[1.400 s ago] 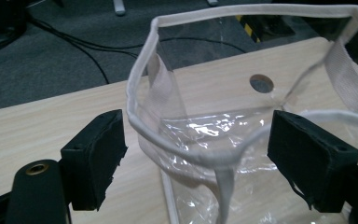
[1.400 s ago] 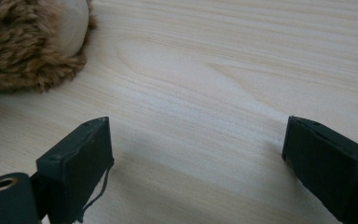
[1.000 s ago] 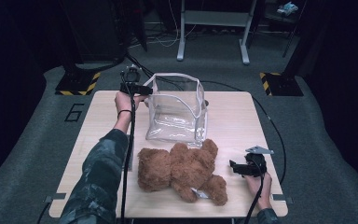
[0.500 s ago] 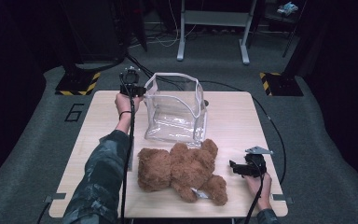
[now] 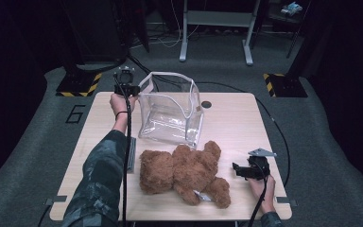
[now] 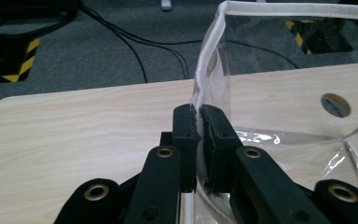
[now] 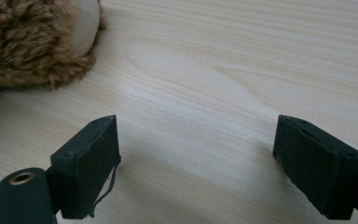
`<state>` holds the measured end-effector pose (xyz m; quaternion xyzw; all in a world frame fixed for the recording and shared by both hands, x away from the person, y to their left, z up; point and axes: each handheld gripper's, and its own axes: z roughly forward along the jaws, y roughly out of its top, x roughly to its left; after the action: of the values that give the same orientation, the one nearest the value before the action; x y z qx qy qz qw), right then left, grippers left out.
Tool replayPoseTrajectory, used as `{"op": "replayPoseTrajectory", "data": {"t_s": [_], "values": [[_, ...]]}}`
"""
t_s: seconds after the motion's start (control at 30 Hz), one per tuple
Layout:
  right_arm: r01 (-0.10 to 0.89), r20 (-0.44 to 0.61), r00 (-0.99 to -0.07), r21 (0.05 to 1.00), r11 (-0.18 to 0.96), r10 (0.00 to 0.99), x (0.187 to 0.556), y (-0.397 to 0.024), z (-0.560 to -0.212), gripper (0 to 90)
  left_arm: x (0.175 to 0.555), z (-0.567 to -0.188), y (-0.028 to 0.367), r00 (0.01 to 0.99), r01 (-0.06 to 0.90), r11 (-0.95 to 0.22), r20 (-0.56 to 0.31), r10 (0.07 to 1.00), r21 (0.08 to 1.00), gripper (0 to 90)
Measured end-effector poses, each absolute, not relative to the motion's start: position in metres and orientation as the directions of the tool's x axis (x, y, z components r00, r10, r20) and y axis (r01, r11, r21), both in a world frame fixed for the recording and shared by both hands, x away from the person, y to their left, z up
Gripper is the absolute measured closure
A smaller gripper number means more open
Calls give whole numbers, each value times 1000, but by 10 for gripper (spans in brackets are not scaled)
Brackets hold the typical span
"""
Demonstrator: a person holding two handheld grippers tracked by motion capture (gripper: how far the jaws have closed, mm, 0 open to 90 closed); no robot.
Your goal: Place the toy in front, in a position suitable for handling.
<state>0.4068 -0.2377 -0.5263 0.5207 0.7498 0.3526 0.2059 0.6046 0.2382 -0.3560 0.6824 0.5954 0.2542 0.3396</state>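
While the left gripper point(image 5: 133, 88) clamps its jaws on the upright clear bag's point(image 5: 170, 113) rim, opening upward, the right gripper's point(image 5: 237, 169) jaws gape.

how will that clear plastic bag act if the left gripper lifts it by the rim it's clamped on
The clear bag looks thin and floppy, its walls creased and bowed, so it would probably sag and fold from the pinched corner. It seems empty, so likely very light and apt to swing. The left gripper is shut on glossy film beside the stitched white rim, so it might slip slightly.
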Motion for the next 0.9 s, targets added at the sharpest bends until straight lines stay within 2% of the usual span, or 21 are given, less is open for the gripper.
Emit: {"op": "replayPoseTrajectory", "data": {"t_s": [0.47,0.5,0.57,0.67,0.77,0.9], "values": [[632,45,-378,743,222,925,407,-236,-527,136,602,-353,272,123,650,-61,-26,992,757,820],[629,40,-383,743,229,923,407,-237,-527,136,601,-351,272,119,644,-59,-24,993,763,779],[634,47,-374,742,218,926,407,-237,-526,136,598,-348,271,122,631,-60,-22,992,773,607],[636,50,-372,741,215,927,407,-236,-526,136,594,-342,268,135,622,-74,-14,991,780,455],[634,45,-373,742,220,927,407,-237,-527,137,591,-338,264,149,613,-78,-18,989,786,382],[635,45,-371,741,218,928,407,-237,-527,139,593,-342,263,158,644,-68,-45,986,762,371]]}}
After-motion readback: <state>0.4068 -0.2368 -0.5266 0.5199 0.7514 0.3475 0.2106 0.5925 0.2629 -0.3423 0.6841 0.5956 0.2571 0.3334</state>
